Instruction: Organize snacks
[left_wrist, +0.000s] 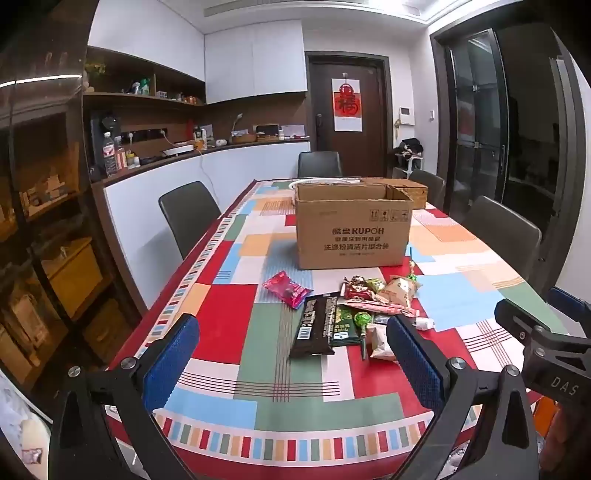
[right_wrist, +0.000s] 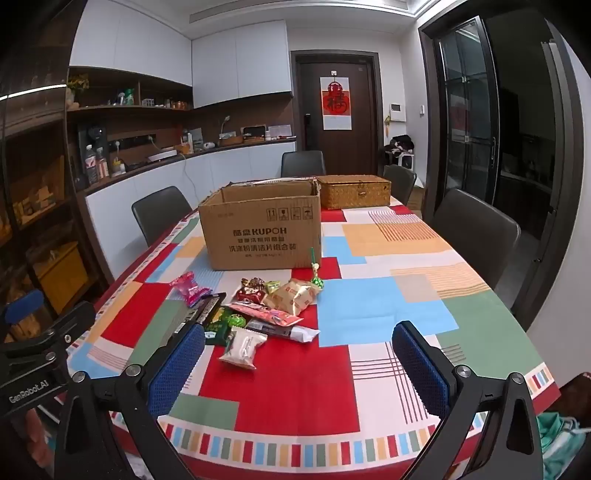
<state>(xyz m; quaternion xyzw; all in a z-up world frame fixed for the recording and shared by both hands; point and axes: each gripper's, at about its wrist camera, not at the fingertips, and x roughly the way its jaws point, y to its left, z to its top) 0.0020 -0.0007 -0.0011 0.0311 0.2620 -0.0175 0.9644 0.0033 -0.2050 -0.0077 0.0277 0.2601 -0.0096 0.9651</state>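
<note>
The inside of the open brown cardboard box (left_wrist: 352, 225) is hidden by its front wall. Behind the box, a woven wicker basket (left_wrist: 412, 192) is mostly covered in the left view. In front of the box, the snack wrappers' small print is unreadable. The dark rectangular packet (right_wrist: 207, 314) is partly hidden behind a blue finger pad (right_wrist: 177, 365).

Dark chairs (right_wrist: 476, 229) ring table (right_wrist: 369, 332); brown door (right_wrist: 336, 110) beyond.
</note>
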